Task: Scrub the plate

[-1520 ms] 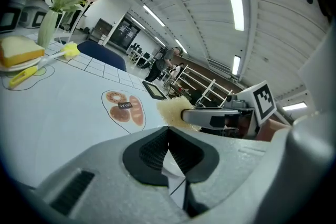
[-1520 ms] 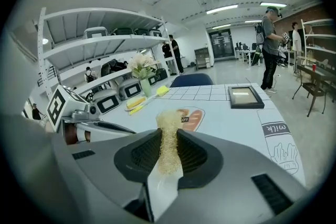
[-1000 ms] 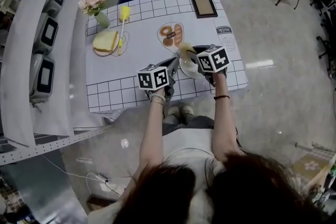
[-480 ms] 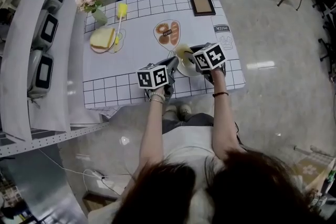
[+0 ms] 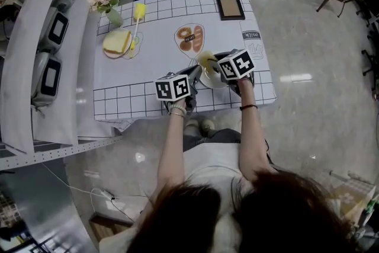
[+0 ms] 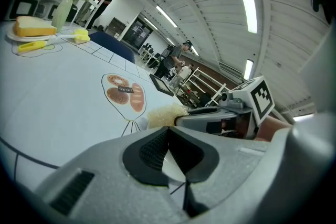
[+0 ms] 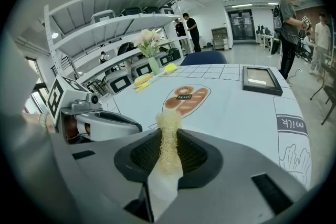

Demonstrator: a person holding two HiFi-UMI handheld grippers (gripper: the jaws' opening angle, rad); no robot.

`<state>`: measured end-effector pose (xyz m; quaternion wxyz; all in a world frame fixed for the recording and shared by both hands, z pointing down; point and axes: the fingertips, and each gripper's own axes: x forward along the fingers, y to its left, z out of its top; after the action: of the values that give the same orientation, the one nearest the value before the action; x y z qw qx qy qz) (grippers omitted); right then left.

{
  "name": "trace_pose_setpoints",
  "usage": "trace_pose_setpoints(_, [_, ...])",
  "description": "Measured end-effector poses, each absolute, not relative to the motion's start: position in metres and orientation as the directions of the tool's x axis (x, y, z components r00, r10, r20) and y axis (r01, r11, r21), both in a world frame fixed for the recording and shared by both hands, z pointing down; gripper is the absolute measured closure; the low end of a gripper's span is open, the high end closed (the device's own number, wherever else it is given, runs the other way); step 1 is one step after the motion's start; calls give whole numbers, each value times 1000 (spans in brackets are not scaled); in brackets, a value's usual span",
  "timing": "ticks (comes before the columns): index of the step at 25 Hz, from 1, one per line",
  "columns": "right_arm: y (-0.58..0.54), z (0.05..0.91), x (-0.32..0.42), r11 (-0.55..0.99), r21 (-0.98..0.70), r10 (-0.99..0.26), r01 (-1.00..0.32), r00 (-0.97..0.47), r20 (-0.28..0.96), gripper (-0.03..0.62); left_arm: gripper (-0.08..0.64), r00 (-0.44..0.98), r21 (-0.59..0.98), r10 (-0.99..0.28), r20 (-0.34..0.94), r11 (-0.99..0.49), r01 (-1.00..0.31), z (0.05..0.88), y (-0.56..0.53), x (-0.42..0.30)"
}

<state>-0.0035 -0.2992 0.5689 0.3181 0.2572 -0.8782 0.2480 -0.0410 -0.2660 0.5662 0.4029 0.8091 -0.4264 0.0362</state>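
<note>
Claws are closed: the plate (image 5: pixel 208 76) is pinched by the left claw (image 6: pixel 168 131), the scrubber (image 7: pixel 169 120) by the right claw (image 7: pixel 169 138). Scrubbing seems in hand; next, the plate should be rubbed all over.

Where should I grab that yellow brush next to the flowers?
Take the brush by its thin handle, about midway, coming straight down from above with the jaws across it. It lies flat on the table, and the handle is its narrowest part; the yellow head is wider.
</note>
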Motion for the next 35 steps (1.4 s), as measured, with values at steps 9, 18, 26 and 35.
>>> trace_pose_setpoints(9, [-301, 568, -3, 737, -286, -293, -612, -672, 681, 512, 549, 631, 622, -664, 402, -307, -720, 566, -266, -39])
trace_pose_setpoints(18, [-307, 568, 7, 711, -260, -337, -653, -642, 689, 512, 549, 637, 620, -659, 400, -317, -718, 564, -265, -37])
trace_pose_setpoints(26, [-308, 568, 17, 692, -242, -364, -680, -619, 696, 512, 549, 653, 623, -646, 395, -334, -707, 564, -265, -30])
trace_pose_setpoints(35, [-311, 567, 29, 660, -231, -397, -714, -594, 700, 512, 549, 665, 623, -631, 400, -344, -702, 565, -265, -26])
